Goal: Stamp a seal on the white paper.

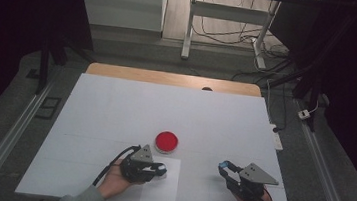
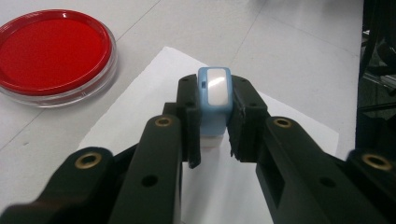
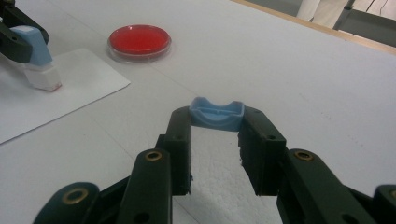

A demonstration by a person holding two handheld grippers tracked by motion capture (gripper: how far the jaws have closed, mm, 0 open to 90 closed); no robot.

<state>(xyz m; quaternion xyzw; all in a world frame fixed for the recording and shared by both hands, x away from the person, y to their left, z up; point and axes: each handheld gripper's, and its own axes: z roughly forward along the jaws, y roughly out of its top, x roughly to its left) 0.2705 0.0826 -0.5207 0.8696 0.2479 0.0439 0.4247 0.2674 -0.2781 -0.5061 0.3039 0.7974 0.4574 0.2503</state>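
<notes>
Black jaws of the left gripper (image 2: 215,126) clamp a blue-and-white stamp (image 2: 214,100), its foot on a paper sheet (image 2: 154,93). Right gripper (image 3: 215,133) pinches the blue cap (image 3: 217,114), already off. Stamping seems underway; recapping remains. Red dish (image 1: 166,141) sits nearby on the white table (image 1: 116,104); dim room beyond.

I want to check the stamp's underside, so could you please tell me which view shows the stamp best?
The right gripper view: it shows the stamp side-on, blue body over white base, reddish lower edge on the paper. The left gripper view shows its top; the high view shows a speck.
</notes>
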